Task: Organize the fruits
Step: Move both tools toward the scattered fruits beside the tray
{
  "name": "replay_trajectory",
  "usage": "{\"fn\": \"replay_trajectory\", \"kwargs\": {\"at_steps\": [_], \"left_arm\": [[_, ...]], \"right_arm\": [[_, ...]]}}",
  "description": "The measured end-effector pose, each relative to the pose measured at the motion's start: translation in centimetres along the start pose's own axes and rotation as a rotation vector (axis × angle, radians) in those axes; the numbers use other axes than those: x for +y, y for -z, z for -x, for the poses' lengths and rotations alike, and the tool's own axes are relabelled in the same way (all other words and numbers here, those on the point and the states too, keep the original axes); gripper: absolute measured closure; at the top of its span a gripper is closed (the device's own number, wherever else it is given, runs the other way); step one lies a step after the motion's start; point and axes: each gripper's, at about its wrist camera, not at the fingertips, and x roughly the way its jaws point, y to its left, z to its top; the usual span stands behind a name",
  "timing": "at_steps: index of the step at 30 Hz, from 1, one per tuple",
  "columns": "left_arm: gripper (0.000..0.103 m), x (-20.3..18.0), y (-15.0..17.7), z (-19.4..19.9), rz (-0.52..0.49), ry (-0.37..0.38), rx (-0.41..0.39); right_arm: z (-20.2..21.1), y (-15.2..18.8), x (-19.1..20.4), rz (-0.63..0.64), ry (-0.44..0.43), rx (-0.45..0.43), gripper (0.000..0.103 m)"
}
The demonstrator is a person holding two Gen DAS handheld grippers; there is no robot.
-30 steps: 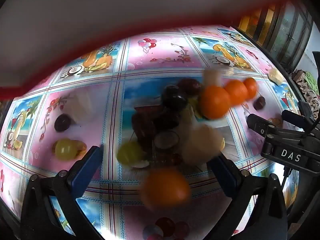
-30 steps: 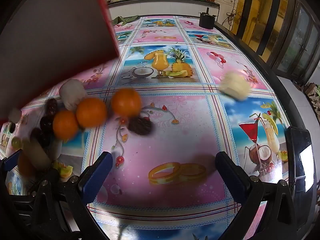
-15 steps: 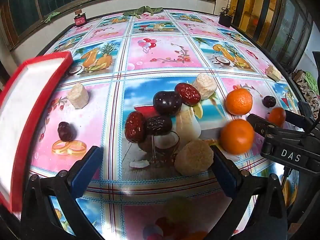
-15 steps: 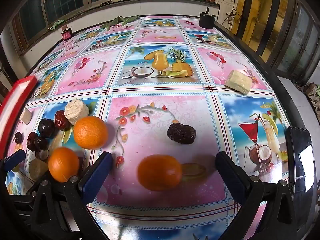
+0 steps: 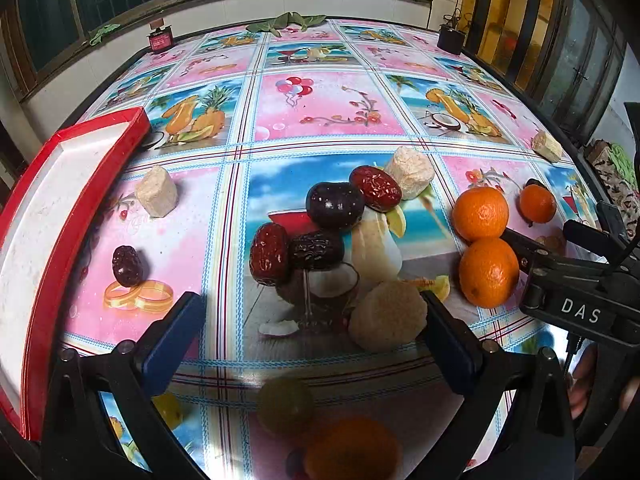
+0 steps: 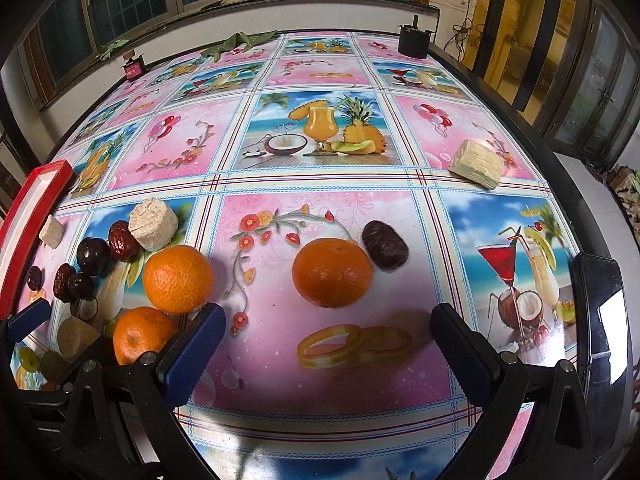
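Observation:
Fruit lies scattered on the patterned tablecloth. In the left wrist view, several dark and red dates (image 5: 335,205) cluster ahead of my open, empty left gripper (image 5: 312,340), with pale sugarcane chunks (image 5: 387,316) beside them and two oranges (image 5: 488,272) at right. A green grape (image 5: 285,405) and a blurred orange (image 5: 352,448) lie under the gripper. In the right wrist view, an orange (image 6: 332,273) and a dark date (image 6: 385,245) lie just ahead of my open, empty right gripper (image 6: 326,344). Two more oranges (image 6: 178,279) sit left of it.
A red-rimmed white tray (image 5: 48,216) lies at the table's left edge. A pale chunk (image 6: 477,163) lies far right. A dark phone (image 6: 600,312) lies at the right table edge. A small red box (image 5: 161,40) and a black pot (image 6: 414,42) stand at the far edge.
The tray that covered the upper view has swung away and settled at the left edge. The tumbling fruit has come to rest; one orange rolled forward next to the dark date.

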Motion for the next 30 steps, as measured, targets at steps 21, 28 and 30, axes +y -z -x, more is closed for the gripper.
{"fn": "replay_trajectory", "kwargs": {"at_steps": [21, 28, 30], "left_arm": [[0.0, 3.0, 1.9, 7.1, 0.004, -0.026, -0.133], [0.0, 5.5, 4.6, 8.2, 0.055, -0.032, -0.108], [0.0, 6.2, 5.2, 8.3, 0.076, -0.025, -0.098]], "right_arm": [[7.6, 1.7, 0.3, 0.024, -0.098, -0.106, 0.002], [9.0, 3.0, 0.4, 0.02, -0.125, -0.106, 0.002], [9.4, 3.3, 0.6, 0.022, -0.144, -0.106, 0.002]]}}
